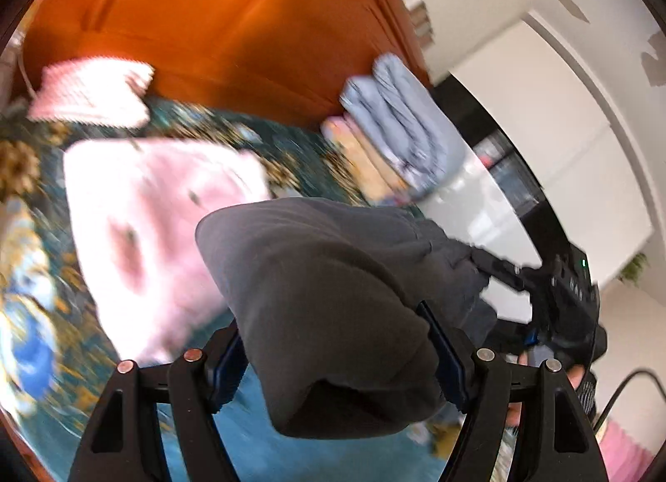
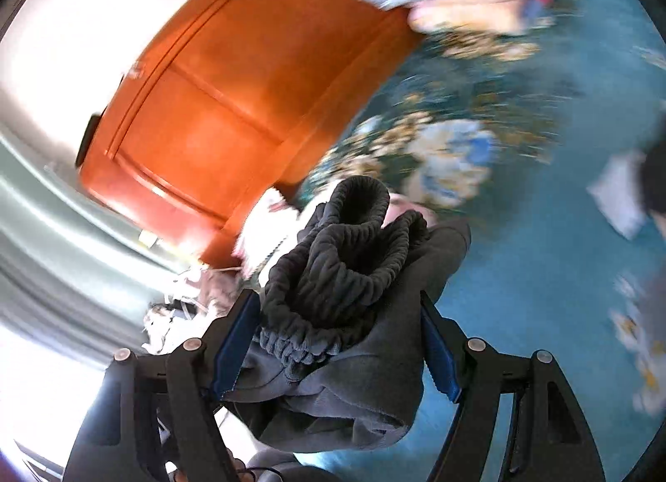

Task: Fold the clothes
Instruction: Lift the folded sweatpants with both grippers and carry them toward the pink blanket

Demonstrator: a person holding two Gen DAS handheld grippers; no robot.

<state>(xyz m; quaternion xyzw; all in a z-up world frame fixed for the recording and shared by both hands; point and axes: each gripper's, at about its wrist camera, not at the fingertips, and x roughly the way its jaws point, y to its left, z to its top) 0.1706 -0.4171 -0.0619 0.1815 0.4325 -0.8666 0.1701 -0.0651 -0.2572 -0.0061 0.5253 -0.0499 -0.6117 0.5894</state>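
Observation:
A dark grey garment (image 1: 333, 294) is held between both grippers above a bed with a blue floral cover (image 1: 291, 448). My left gripper (image 1: 337, 361) is shut on a thick fold of it. My right gripper (image 2: 337, 340) is shut on its bunched ribbed waistband (image 2: 345, 265). In the left wrist view the right gripper (image 1: 557, 294) shows at the far end of the garment. A pink garment (image 1: 158, 224) lies flat on the bed below and left of the grey one. Both views are blurred by motion.
An orange wooden headboard (image 1: 233, 24) stands behind the bed. A stack of folded blue-grey and peach clothes (image 1: 399, 128) lies by the headboard. A pink-white folded item (image 1: 91, 90) lies at the left. White paper (image 2: 620, 195) lies on the bed cover (image 2: 541, 294).

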